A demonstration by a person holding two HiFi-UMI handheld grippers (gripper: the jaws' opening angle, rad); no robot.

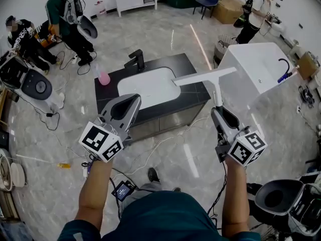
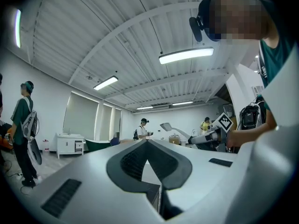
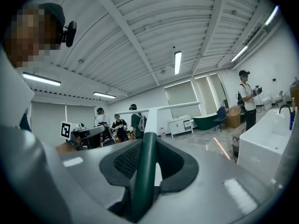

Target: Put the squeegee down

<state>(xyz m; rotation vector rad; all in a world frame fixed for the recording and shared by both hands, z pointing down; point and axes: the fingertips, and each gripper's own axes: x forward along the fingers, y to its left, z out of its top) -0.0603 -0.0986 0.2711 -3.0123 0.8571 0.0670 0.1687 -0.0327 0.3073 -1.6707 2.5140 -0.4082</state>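
Note:
The squeegee [image 1: 205,76] has a long white blade, a white neck and a dark green handle. My right gripper [image 1: 219,109] is shut on that handle and holds it roughly level, the blade hanging in the air above the right end of the black counter [image 1: 188,64]. In the right gripper view the green handle [image 3: 144,171] runs out between the pads of the right gripper [image 3: 150,141], with the blade crosswise ahead. My left gripper [image 1: 134,100] hovers in front of the counter, shut and with nothing in it. Its tips meet in the left gripper view [image 2: 147,142].
The counter holds a white sink basin [image 1: 150,87], a black faucet [image 1: 136,59] and a pink bottle [image 1: 104,78]. A white bathtub [image 1: 256,67] stands to the right. Cables cross the marble floor. People stand at the far left and the back right.

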